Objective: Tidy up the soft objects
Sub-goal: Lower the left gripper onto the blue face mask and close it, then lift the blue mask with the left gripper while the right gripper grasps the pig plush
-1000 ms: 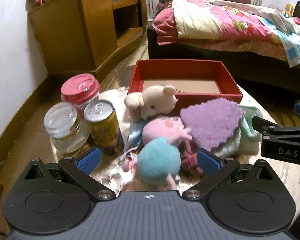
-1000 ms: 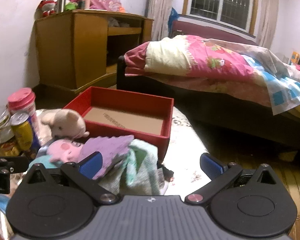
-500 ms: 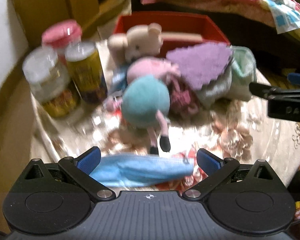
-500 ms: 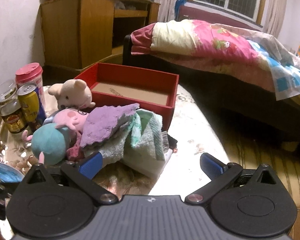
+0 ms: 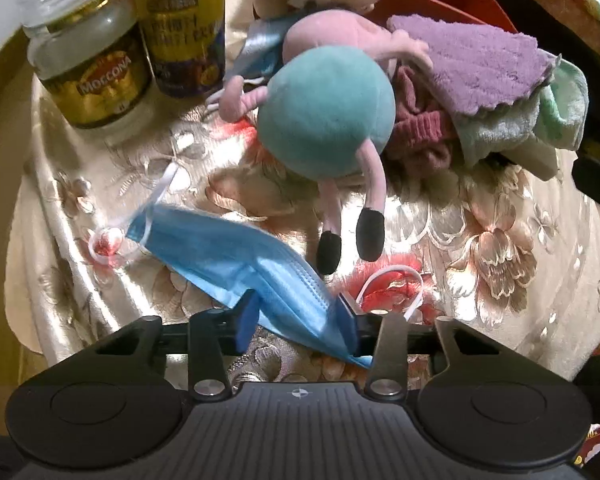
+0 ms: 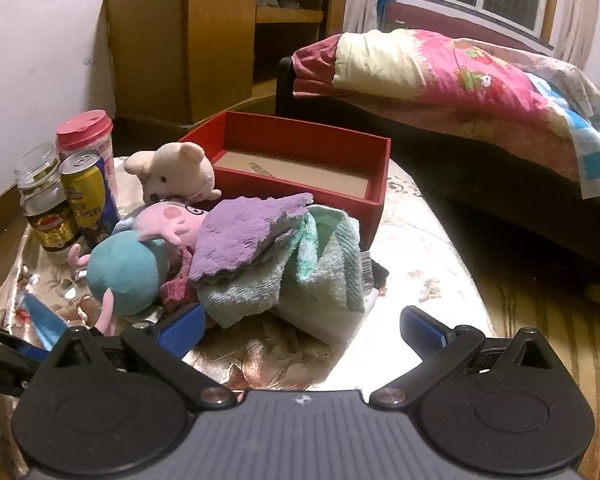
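A blue face mask (image 5: 236, 256) lies on the flowered table near its front edge. My left gripper (image 5: 298, 312) has its fingers closed in around the mask's near end, pinching it. Behind it lie a pink pig plush in a teal dress (image 5: 328, 108), a beige bear plush (image 6: 172, 172), a purple cloth (image 6: 244, 236), a green towel (image 6: 320, 264) and a dark red knit piece (image 5: 420, 140). An empty red box (image 6: 300, 160) stands at the back. My right gripper (image 6: 300, 326) is open and empty, low in front of the towel pile.
A glass coffee jar (image 5: 88, 60), a yellow drink can (image 5: 184, 24) and a pink-lidded tumbler (image 6: 86, 140) stand at the table's left. A wooden cabinet (image 6: 204, 40) and a bed (image 6: 460, 88) lie beyond. The table edge drops off on all sides.
My left gripper has tilted down and dropped to the table's front, and its fingers have closed from wide open onto the blue mask. My right gripper has pulled back slightly, still open.
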`<act>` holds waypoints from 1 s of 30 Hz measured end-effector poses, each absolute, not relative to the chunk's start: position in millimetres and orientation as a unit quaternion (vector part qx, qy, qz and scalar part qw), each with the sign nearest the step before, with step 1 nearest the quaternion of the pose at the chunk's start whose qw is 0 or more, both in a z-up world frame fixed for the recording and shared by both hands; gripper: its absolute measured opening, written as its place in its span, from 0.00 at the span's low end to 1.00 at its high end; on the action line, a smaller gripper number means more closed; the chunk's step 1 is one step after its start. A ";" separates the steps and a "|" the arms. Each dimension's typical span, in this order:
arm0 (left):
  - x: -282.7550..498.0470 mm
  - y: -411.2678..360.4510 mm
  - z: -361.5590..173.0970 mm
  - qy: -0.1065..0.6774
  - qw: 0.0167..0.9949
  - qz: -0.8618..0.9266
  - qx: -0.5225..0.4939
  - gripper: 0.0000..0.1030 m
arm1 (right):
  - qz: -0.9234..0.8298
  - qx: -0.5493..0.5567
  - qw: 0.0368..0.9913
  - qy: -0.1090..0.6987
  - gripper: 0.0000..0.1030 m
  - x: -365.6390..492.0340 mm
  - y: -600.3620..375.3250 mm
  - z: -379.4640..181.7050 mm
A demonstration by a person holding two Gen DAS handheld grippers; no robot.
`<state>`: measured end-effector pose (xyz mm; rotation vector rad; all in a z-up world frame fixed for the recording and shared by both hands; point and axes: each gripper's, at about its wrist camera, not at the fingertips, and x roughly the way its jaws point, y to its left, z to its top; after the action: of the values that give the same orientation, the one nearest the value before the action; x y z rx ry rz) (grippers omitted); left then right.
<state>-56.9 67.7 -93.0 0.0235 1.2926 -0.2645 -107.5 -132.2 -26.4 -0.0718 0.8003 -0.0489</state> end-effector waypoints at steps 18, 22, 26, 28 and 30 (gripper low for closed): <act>-71.0 103.8 -52.7 0.561 0.814 -0.141 -0.051 0.08 | 0.044 0.032 0.909 0.412 0.72 -88.0 -115.6 -29.5; -69.7 103.0 -63.0 0.568 0.810 -0.132 -0.059 0.17 | 0.073 0.033 0.912 0.403 0.72 -78.6 -92.9 -25.2; -60.7 92.4 -77.5 0.583 0.800 -0.119 -0.072 0.66 | 0.090 0.029 0.908 0.408 0.72 -65.4 -77.9 -28.1; -55.5 79.6 -79.6 0.572 0.812 -0.109 -0.042 0.65 | 0.091 0.043 0.906 0.412 0.72 -62.0 -78.7 -28.6; -51.8 69.5 -89.8 0.583 0.805 -0.105 -0.008 0.57 | 0.092 0.055 0.906 0.409 0.72 -59.5 -80.0 -27.0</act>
<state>-51.8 69.5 -89.8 -0.0165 1.2488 -0.2245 -59.5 -80.0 -27.0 0.1143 0.8443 0.1893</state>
